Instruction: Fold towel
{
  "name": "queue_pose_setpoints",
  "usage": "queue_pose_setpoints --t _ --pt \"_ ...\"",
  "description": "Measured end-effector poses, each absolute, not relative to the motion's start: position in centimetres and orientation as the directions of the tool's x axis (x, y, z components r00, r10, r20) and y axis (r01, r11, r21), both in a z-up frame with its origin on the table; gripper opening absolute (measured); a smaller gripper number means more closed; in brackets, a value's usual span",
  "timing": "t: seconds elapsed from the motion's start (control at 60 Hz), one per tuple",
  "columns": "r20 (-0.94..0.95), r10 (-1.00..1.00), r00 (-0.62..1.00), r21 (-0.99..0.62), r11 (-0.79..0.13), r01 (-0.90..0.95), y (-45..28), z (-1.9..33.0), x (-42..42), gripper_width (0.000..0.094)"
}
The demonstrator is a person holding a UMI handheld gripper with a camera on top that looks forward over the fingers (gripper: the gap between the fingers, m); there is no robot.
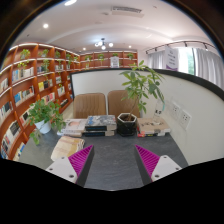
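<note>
A folded pale towel (pixel 67 148) is lying at the left of the grey table (pixel 110 160), in the lower left of the frame, just ahead of the left finger and near the table's left edge. The gripper (pixel 114 160) is hovering over the table with its jaws standing wide apart, gripping nothing; the magenta pads (pixel 81 158) are facing each other across a broad strip of bare grey tabletop that is running up the centre of the frame. At the far edge of the table, across the middle of the frame, things are crowding together: a stack of flat items (pixel 88 126), a dark basket (pixel 127 123) and a light tray (pixel 153 125) to its right. A potted plant (pixel 42 114) is standing at centre left and a taller plant (pixel 141 84) is rising above the basket. Two chairs (pixel 90 103) are sitting behind the table against a white partition (pixel 185 100). Orange bookshelves (pixel 30 80) are filling the upper left.
</note>
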State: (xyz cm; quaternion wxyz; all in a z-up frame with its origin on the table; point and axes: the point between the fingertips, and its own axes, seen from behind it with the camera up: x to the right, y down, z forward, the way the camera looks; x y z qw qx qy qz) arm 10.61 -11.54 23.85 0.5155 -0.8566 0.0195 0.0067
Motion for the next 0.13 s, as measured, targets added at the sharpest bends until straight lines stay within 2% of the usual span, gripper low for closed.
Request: queue_pose_setpoints --t 0.133 --pt "-0.042 -0.031 0.999 -0.866 -0.498 -0.052 -11.9 22.4 10.6 0.0795"
